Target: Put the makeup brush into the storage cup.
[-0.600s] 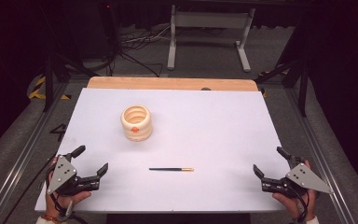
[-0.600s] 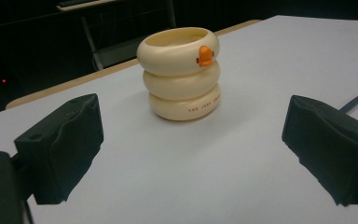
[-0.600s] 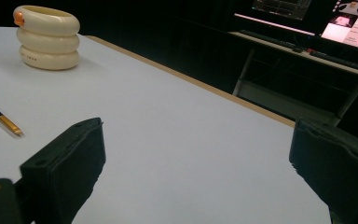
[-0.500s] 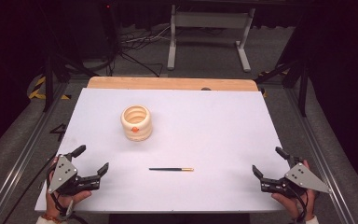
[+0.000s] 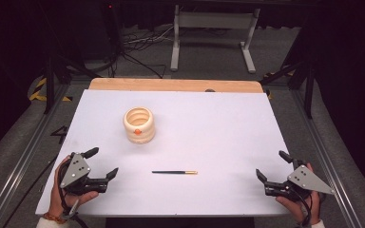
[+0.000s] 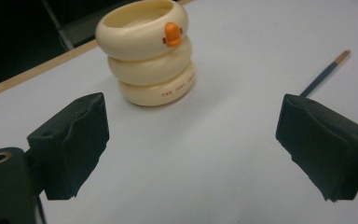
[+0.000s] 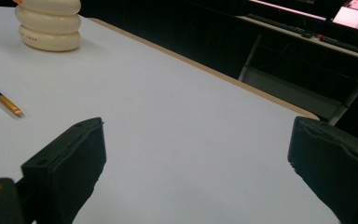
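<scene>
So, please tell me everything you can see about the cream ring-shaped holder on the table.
The cream holder looks like three smooth stacked rings, glossy like plastic or ceramic, hollow and open at the top. An orange knob sits on the top ring, and small dark lettering runs along the bottom ring. It stands upright on the white table, left of centre. Nothing else touches it.

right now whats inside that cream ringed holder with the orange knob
From the high view, the cream ringed ceramic holder is open-topped, and the visible upper part of its inside looks empty. Its floor is hidden by the near wall. The dark pencil lies outside on the white table.
</scene>
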### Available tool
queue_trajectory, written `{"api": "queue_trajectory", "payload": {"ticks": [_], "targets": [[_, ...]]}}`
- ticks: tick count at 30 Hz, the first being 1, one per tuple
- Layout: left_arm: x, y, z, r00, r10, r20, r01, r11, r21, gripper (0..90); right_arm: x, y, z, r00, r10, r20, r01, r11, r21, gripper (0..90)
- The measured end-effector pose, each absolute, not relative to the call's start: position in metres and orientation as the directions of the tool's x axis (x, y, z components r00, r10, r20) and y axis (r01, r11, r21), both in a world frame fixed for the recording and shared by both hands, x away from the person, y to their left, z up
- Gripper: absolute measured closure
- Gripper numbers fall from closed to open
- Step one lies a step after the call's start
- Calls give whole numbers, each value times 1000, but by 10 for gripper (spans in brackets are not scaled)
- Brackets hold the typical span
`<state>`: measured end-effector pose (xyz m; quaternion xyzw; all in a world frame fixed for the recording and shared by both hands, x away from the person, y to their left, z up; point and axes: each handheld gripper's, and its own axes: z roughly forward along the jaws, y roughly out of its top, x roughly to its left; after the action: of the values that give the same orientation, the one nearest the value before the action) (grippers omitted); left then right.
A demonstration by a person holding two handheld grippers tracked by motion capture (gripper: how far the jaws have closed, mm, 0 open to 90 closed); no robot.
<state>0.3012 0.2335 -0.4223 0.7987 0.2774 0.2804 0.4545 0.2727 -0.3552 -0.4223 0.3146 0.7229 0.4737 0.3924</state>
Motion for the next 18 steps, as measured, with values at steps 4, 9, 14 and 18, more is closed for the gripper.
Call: {"api": "queue_trajectory", "payload": {"ticks": [4, 9, 14, 18], "targets": [[305, 218, -414, 720, 662, 209, 176, -466, 867, 117, 275, -355, -424, -504, 823, -261, 94, 353, 931, 50], [315, 193, -405, 767, 599, 231, 160, -527, 835, 95, 276, -354, -425, -513, 819, -257, 104, 357, 928, 51], [325, 167, -401, 823, 525, 216, 163, -584, 795, 71, 277, -354, -426, -522, 813, -257, 113, 364, 925, 51], [339, 132, -397, 895, 406, 184, 155, -671, 725, 85, 277, -354, -427, -531, 809, -250, 111, 360, 926, 51]]}}
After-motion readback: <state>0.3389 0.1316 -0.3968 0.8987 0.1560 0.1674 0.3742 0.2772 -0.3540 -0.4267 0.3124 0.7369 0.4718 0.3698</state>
